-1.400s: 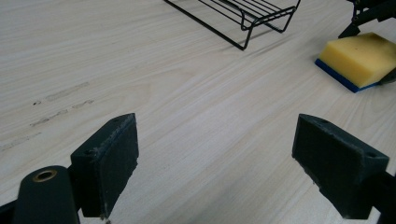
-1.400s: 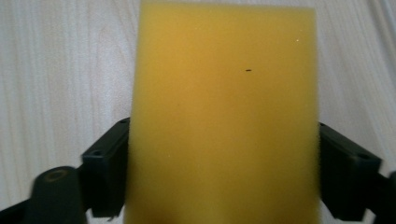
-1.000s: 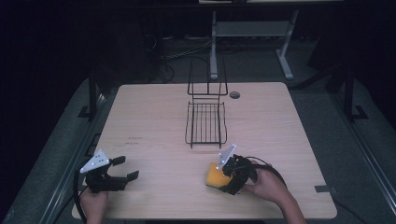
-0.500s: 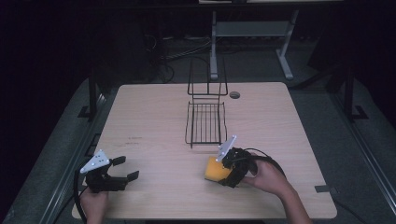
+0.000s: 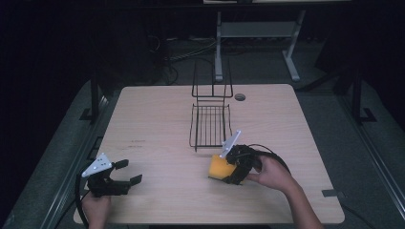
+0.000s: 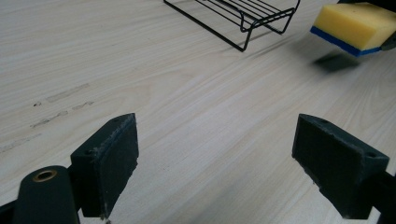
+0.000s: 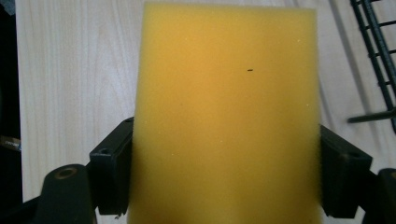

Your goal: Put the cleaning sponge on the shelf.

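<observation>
Yellow foam fills the right gripper (image 7: 224,186): its jaws are clamped on the sponge's (image 5: 220,168) two sides, holding it off the table (image 5: 157,114), long axis pointing ahead. The rack (image 5: 210,125) lies just beyond, up and left of it. The left gripper (image 5: 125,172), jaws apart and holding nothing, sits well away.

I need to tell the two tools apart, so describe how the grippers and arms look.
Both grippers, left and right, are black with two blocky dark jaws, a grey three-cornered plate on top and a black cable trailing back. A brass-coloured ring sits by one jaw. The forearms are bare, no sleeves.
</observation>
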Action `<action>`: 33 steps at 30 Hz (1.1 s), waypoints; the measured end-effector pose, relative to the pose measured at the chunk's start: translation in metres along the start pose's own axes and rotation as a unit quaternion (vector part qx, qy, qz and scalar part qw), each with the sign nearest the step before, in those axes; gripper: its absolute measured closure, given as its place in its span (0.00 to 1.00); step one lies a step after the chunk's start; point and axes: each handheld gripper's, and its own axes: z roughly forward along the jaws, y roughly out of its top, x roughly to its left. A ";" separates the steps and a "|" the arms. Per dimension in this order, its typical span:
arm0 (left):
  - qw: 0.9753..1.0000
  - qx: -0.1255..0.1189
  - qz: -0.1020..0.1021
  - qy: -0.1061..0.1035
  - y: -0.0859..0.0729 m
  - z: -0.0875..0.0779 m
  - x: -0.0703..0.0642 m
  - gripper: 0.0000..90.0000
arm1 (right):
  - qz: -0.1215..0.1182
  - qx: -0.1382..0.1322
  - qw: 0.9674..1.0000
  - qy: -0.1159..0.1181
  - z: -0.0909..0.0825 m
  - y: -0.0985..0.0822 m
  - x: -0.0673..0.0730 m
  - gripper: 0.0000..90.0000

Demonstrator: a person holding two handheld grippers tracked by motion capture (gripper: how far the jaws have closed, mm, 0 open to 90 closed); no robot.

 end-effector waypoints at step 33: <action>1.000 -0.005 -0.006 0.000 -0.001 -0.001 0.001 0.16 | -0.005 -0.001 1.000 0.015 -0.004 0.027 -0.028 0.24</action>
